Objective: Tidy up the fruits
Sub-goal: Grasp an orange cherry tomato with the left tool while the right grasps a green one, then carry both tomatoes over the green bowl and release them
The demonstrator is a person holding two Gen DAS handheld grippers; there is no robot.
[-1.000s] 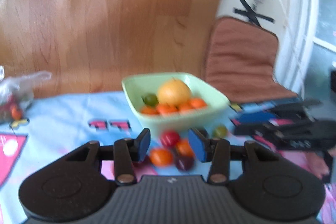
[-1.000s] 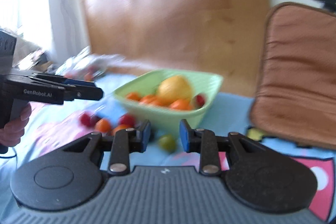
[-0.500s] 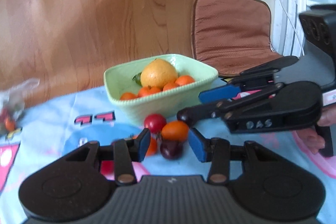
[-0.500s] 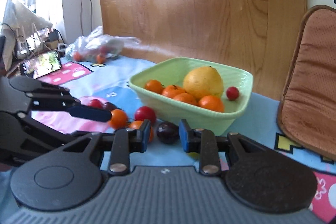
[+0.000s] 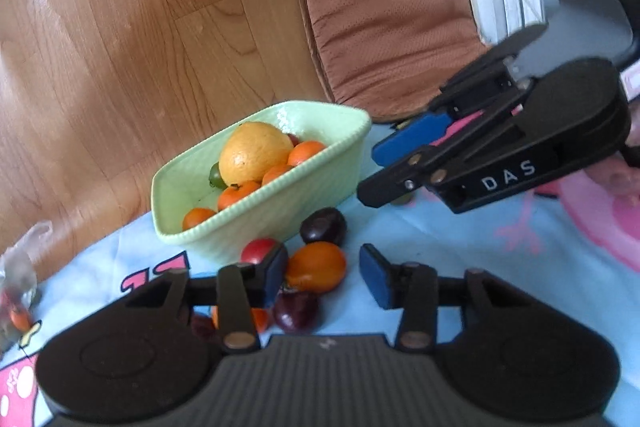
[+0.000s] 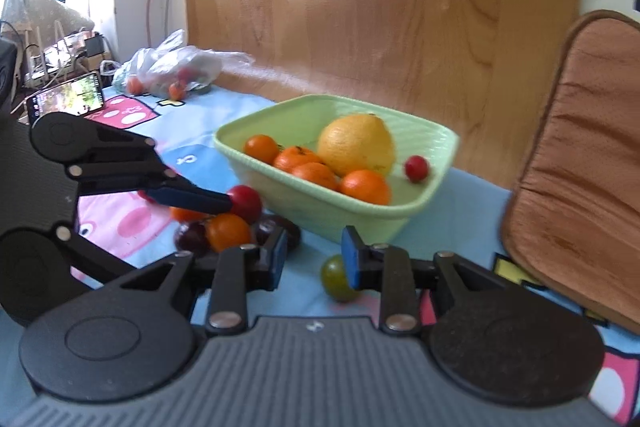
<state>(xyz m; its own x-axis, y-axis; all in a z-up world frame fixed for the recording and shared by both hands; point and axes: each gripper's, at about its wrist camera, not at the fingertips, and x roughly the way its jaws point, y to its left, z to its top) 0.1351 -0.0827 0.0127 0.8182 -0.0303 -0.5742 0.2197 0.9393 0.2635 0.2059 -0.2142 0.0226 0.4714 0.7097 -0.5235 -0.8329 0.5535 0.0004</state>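
A pale green ribbed plastic bowl (image 5: pixel 256 203) stands on the blue and pink cartoon-print cloth (image 5: pixel 460 247) in front of an upright wood-grain board (image 5: pixel 140 27). The bowl holds a large yellow-orange citrus (image 5: pixel 256 151), several small orange mandarins (image 5: pixel 236 193) and a small green fruit at the back.

Loose fruit clusters just before the bowl's near wall: a red round fruit (image 5: pixel 258 251), an orange mandarin (image 5: pixel 318 265) and two dark purple plums (image 5: pixel 323 225). The left gripper (image 5: pixel 322 277) hovers over this cluster; its jaws have just been closing, yet the blue pads still stand apart, the mandarin between them and just beside the left pad, with a gap to the right pad. Whether the left pad touches it cannot be told.

The right gripper (image 6: pixel 314 261) has its jaws apart too, with nothing pressed; a small green fruit (image 6: pixel 336 277) lies on the cloth partly behind its right pad.

Seen from the left wrist, the right gripper stretches across just right of the bowl and hides that green fruit almost wholly. A brown padded cushion (image 5: pixel 388 27) leans behind.

Only the right wrist view shows a small red fruit (image 6: pixel 416 168) inside the bowl's far corner, a clear plastic bag of fruit (image 6: pixel 176 71) by the board, and a lit phone (image 6: pixel 68 99) propped at the cloth's edge. From there, one finger of the left gripper crosses in front of the red round fruit.
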